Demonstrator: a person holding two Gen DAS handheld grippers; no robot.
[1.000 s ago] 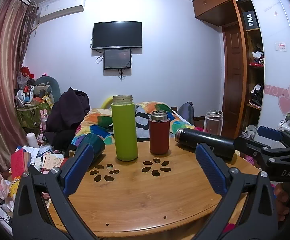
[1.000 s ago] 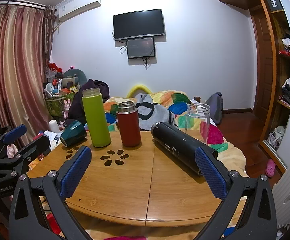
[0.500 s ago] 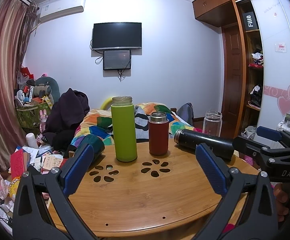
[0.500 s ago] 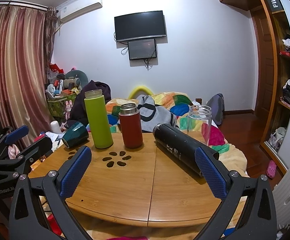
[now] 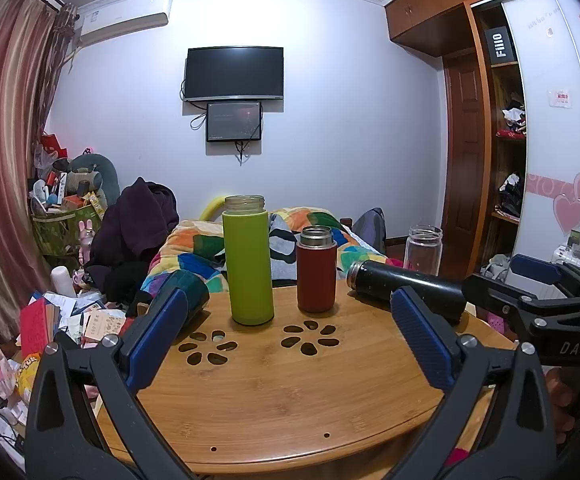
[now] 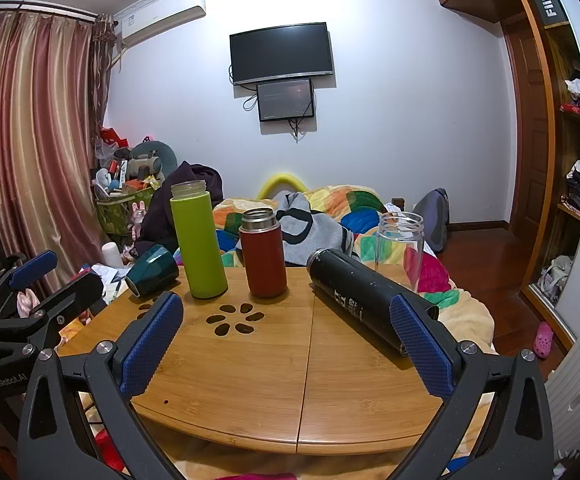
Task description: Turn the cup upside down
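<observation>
A dark green cup (image 6: 152, 270) lies on its side at the left edge of the round wooden table (image 6: 250, 368); in the left wrist view the cup (image 5: 194, 288) is partly hidden behind my left finger. A lime green bottle (image 5: 248, 260), a red flask (image 5: 316, 270) and a clear glass jar (image 6: 399, 246) stand upright. A black flask (image 6: 361, 300) lies on its side at the right. My left gripper (image 5: 286, 344) and right gripper (image 6: 284, 346) are both open and empty, held over the table's near side.
A bed with a colourful quilt (image 6: 329, 216) lies behind the table. Clutter and papers (image 5: 70, 312) cover the floor at left. A wardrobe (image 6: 561, 160) stands at right. The right gripper shows at the right edge of the left wrist view (image 5: 537, 292).
Both views have drifted slightly; the scene sits a little lower in frame. No object has moved and both grippers stay open.
</observation>
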